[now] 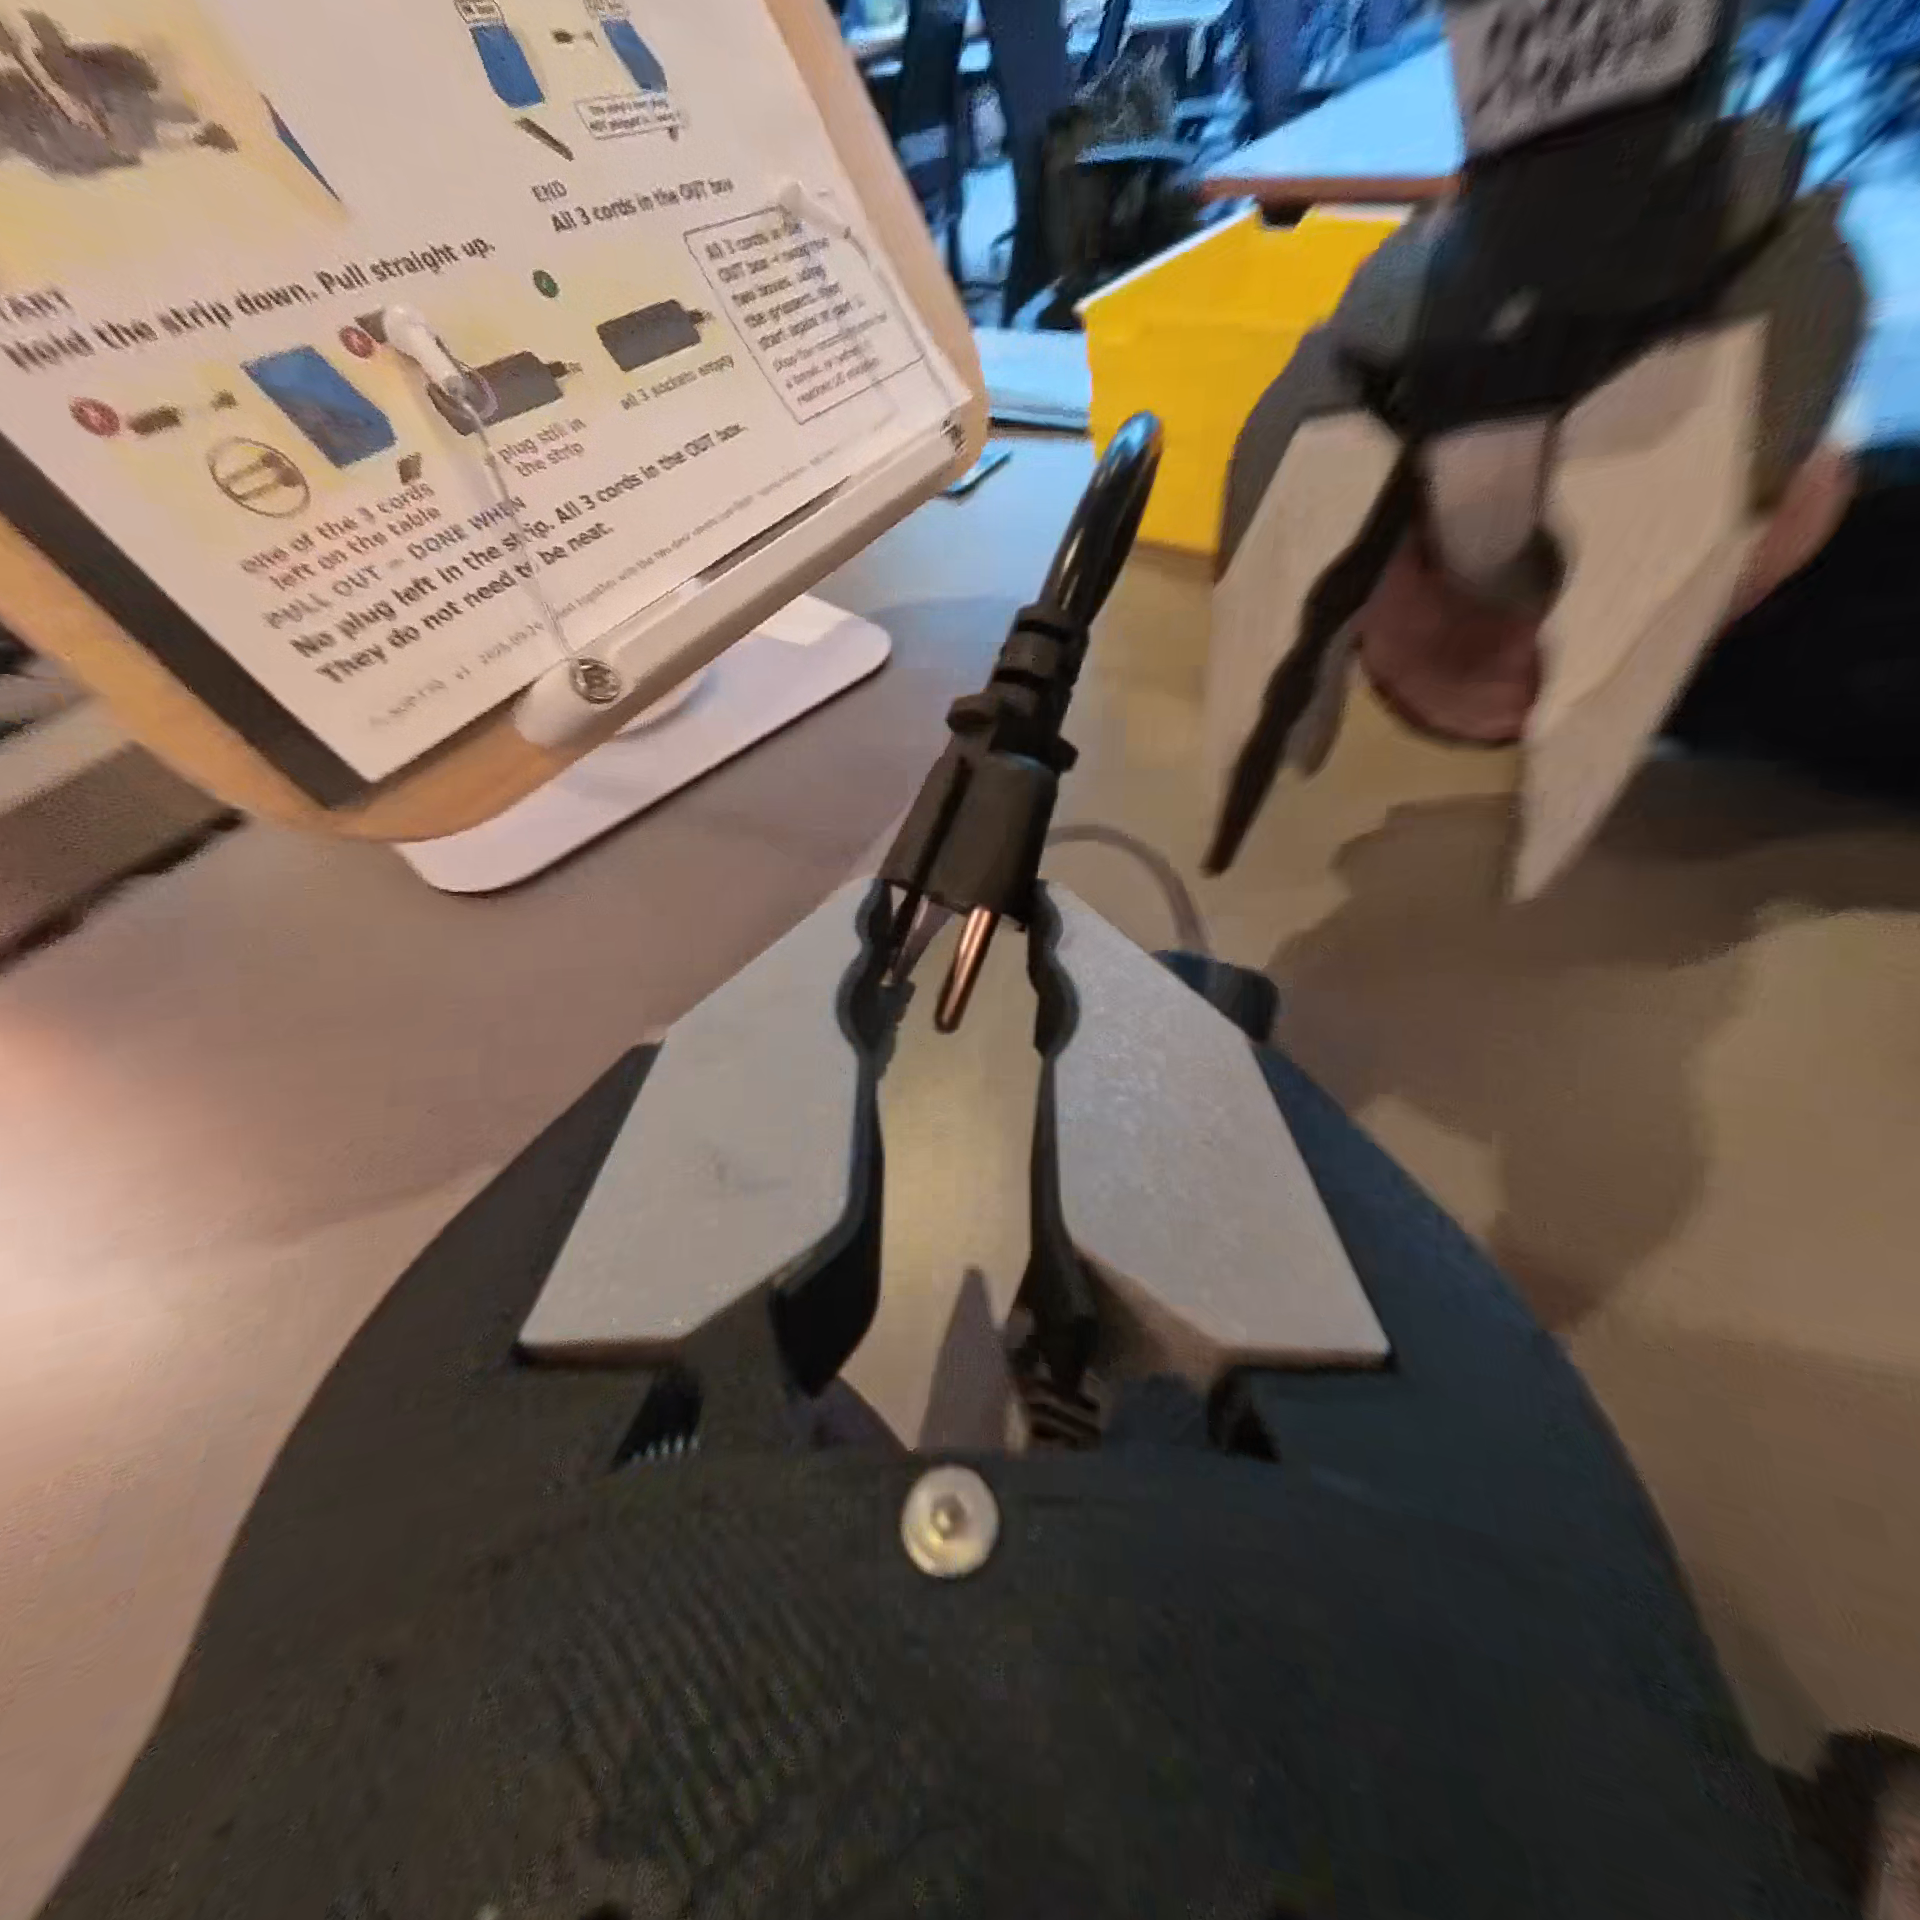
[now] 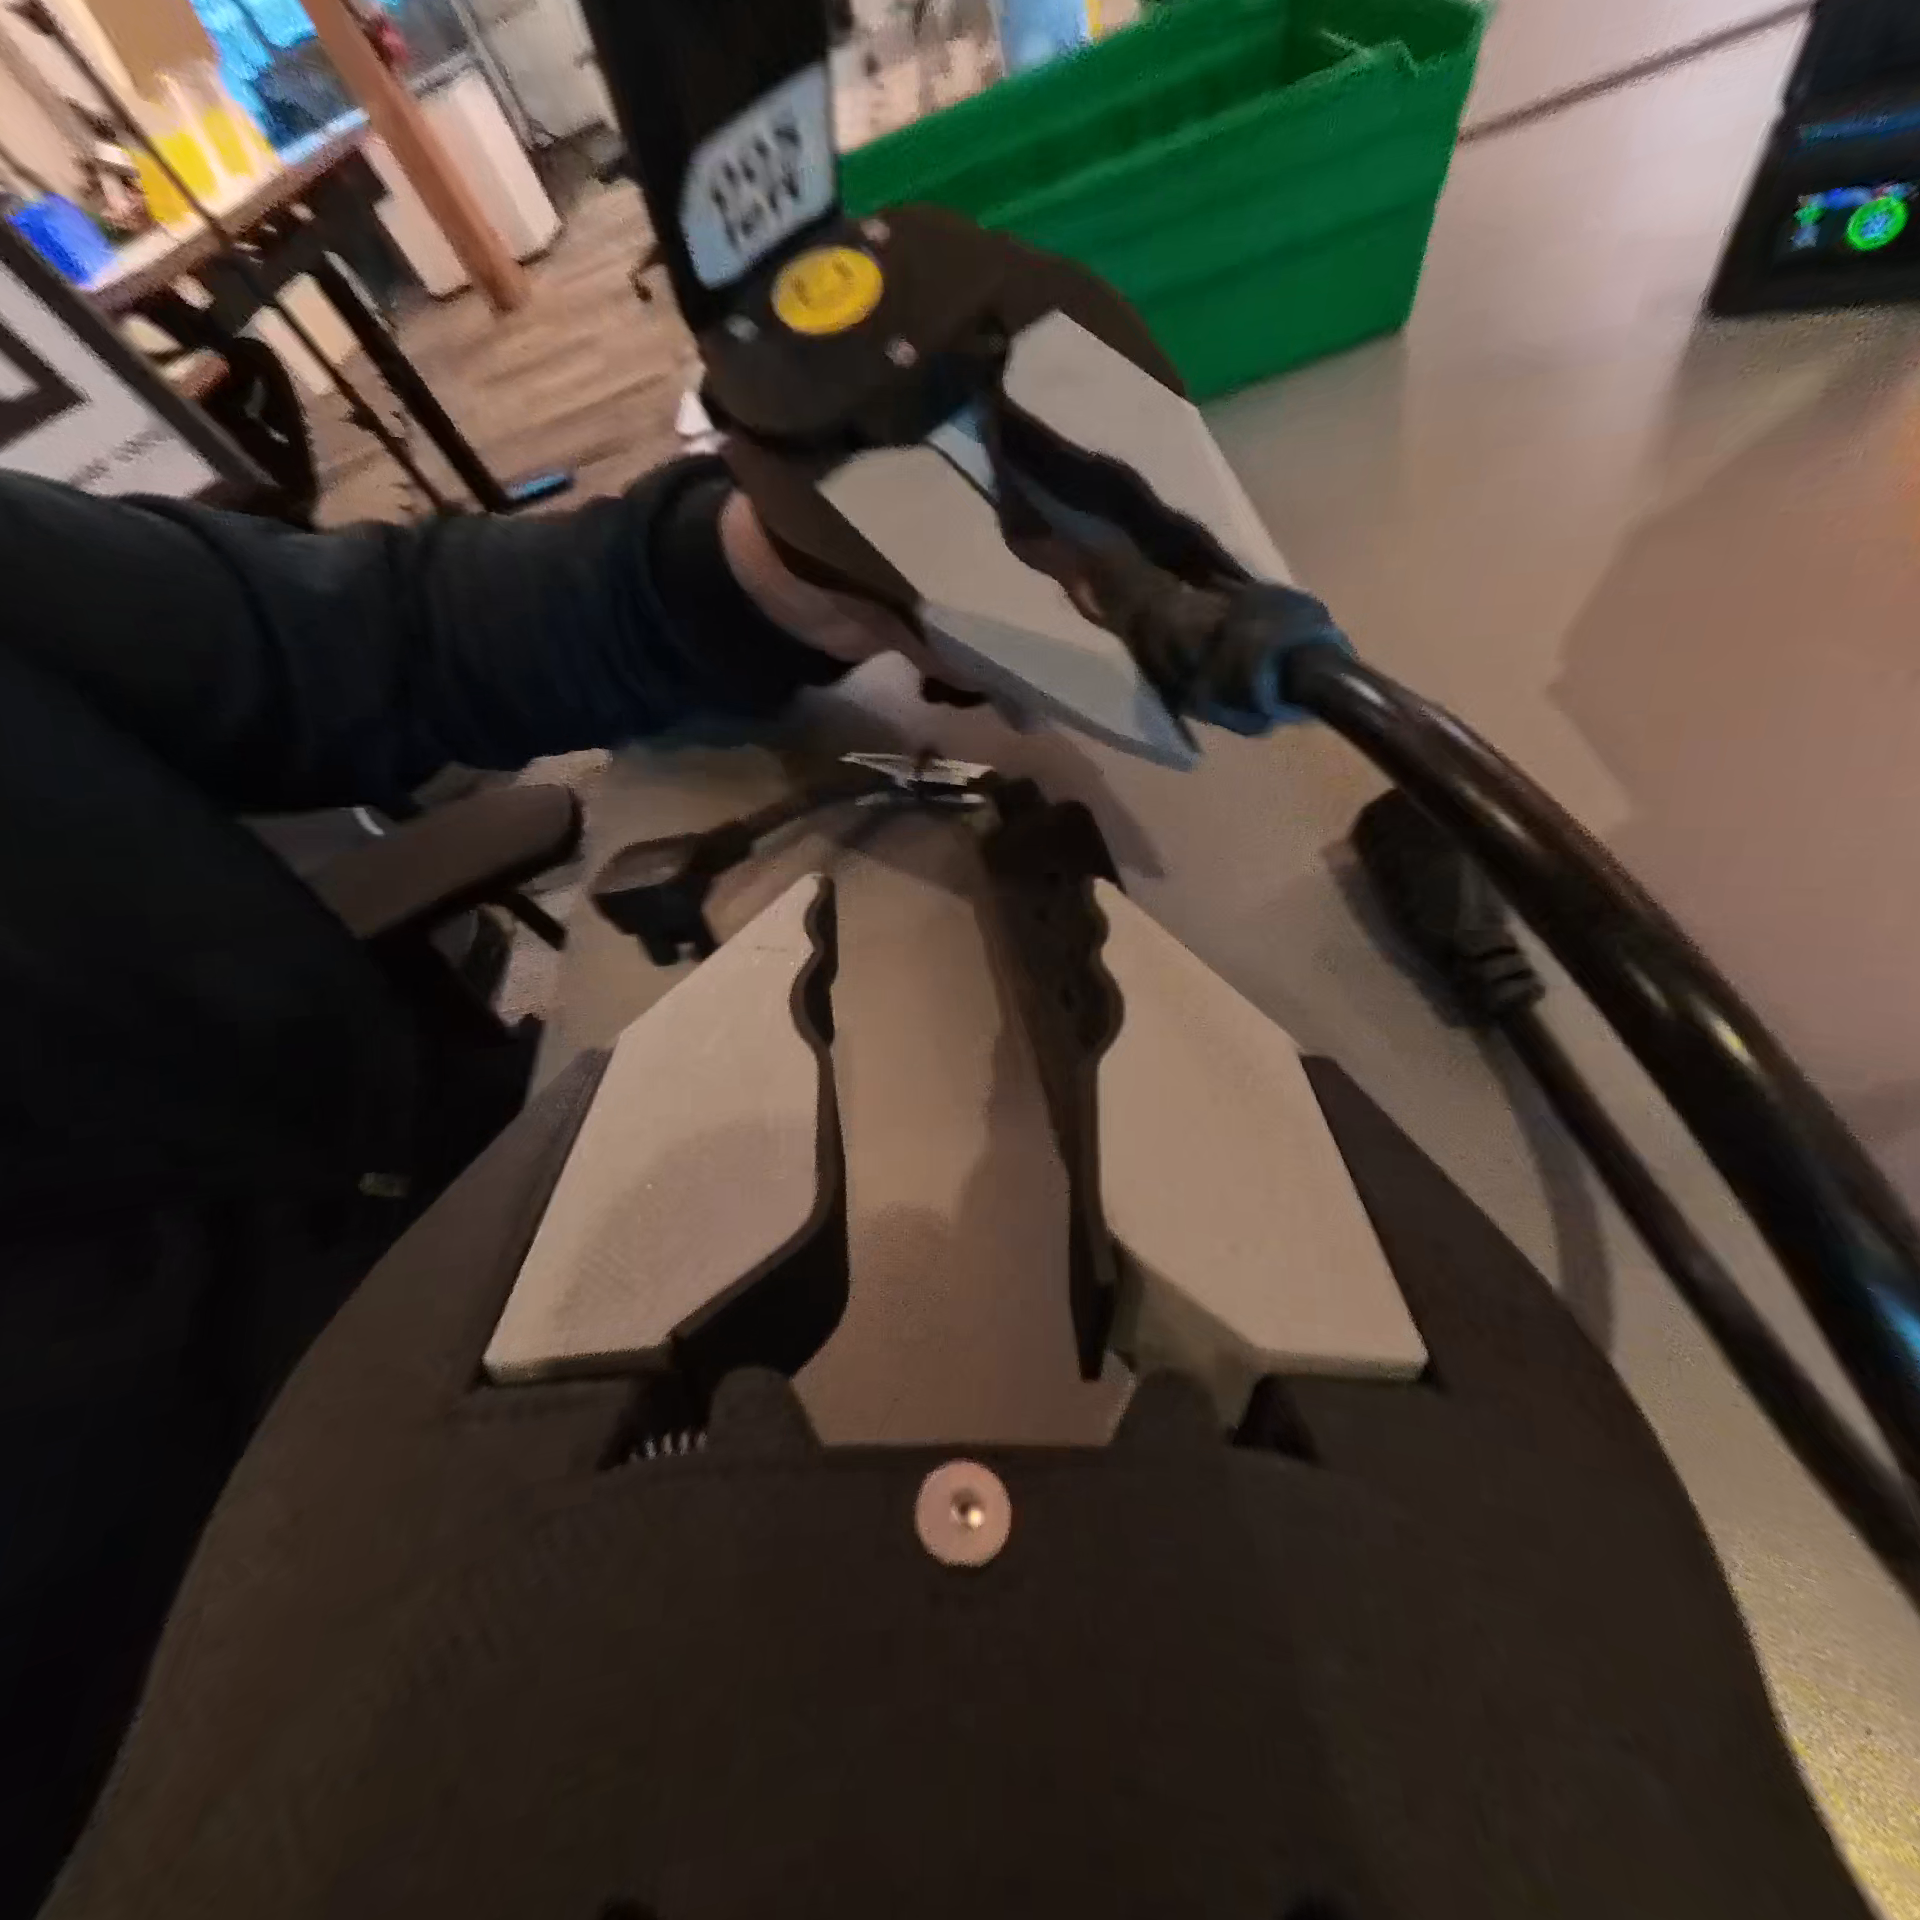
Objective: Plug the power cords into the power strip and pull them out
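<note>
So the left gripper [image 1: 961,940] had its fingers clamped on a black plug [image 1: 977,831], both pads pressed against the sides of the plug body right at the fingertips, dead centre of the left wrist view. The plug's long axis ran up and away from the camera, tilted a bit to the right: the copper-coloured pin [image 1: 961,966] pointed back down between the fingers toward the camera, and the black cord [image 1: 1107,499] left the far end and arched upward in the middle of the frame.

Stuff around it: a laminated instruction sheet on a white stand [image 1: 665,727] filled the upper left, quite close to the plug. A yellow bin [image 1: 1174,364] sat behind in the upper middle-right. The right gripper [image 1: 1382,790] hung in the upper right, fingers spread apart with nothing between them, near the cord but not touching it.

From the right wrist view, its own fingers [image 2: 1174,1091] stood open over bare table [image 2: 1558,520]. The left gripper showed in the upper middle with the cord looping off to the right edge. Another black connector [image 2: 1444,914] lay on the table at middle right, a small black part [image 2: 665,894] at middle left, and a green bin [image 2: 1195,197] sat at the top. A dark sleeve [image 2: 416,623] crossed the left side.
</note>
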Available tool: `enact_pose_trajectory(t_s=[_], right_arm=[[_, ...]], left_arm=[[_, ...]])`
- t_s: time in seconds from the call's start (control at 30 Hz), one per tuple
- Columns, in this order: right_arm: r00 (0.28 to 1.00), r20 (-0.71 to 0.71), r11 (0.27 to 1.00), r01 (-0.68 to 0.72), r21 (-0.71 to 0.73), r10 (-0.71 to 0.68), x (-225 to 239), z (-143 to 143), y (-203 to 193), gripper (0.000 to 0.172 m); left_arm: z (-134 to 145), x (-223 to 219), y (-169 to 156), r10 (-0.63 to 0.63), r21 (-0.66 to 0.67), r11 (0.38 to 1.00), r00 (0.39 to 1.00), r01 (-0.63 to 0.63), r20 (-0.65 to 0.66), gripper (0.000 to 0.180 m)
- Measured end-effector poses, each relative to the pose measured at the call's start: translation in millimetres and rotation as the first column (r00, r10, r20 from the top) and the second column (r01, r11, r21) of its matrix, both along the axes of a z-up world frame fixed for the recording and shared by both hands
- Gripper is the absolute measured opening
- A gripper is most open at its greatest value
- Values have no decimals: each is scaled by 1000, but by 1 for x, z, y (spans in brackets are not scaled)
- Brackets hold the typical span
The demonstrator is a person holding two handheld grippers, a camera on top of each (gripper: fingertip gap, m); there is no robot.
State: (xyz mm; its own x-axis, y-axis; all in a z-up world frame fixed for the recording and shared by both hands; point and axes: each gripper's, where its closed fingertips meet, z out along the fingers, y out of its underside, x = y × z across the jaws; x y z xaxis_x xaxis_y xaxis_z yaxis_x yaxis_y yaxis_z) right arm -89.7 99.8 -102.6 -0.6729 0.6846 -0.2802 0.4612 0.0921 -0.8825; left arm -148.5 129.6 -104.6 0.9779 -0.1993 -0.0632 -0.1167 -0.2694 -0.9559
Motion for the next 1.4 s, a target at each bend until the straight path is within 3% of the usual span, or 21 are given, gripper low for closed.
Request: enact_pose_trajectory(t_s=[0.1,0.27,0.5,0.63,0.83,0.9,1.07,1.17,1.27,1.33,1.4], right_arm=[[995,-32,996,90,-29,-91,-19,-8,8,43],[981,-164,982,72,-177,-102,-24,17,11,43],[940,-328,994,63,-92,-90,-21,28,1,41],[914,-401,997,52,-51,-68,-15,31,-6,29],[917,-400,996,-46,-75,12,0,37,-13,29],[919,-393,995,-58,-76,24,2,37,-13,29],[931,-365,994,-57,-93,19,1,36,-12,28],[951,-309,993,-18,-115,-18,-7,33,-5,28],[960,-261,990,75,-122,-105,-18,29,11,27],[958,-231,983,144,-116,-168,-24,25,24,26],[954,-211,975,194,-108,-213,-29,22,33,28]], left_arm=[[3,13,-4,-89,1,996,987,90,135,23],[4,32,-8,-194,1,980,944,201,267,22],[7,58,-22,-356,24,917,786,399,506,21],[16,71,-28,-417,66,881,703,468,576,21],[25,86,-40,-493,133,805,529,578,691,17],[25,87,-41,-496,139,797,505,588,706,17],[24,86,-39,-490,130,803,520,582,700,17],[21,76,-34,-440,76,840,592,538,675,19],[14,55,-32,-361,-26,897,767,440,530,40],[5,38,-33,-282,-98,938,895,333,346,53],[-9,22,-32,-201,-165,961,969,223,141,59]])
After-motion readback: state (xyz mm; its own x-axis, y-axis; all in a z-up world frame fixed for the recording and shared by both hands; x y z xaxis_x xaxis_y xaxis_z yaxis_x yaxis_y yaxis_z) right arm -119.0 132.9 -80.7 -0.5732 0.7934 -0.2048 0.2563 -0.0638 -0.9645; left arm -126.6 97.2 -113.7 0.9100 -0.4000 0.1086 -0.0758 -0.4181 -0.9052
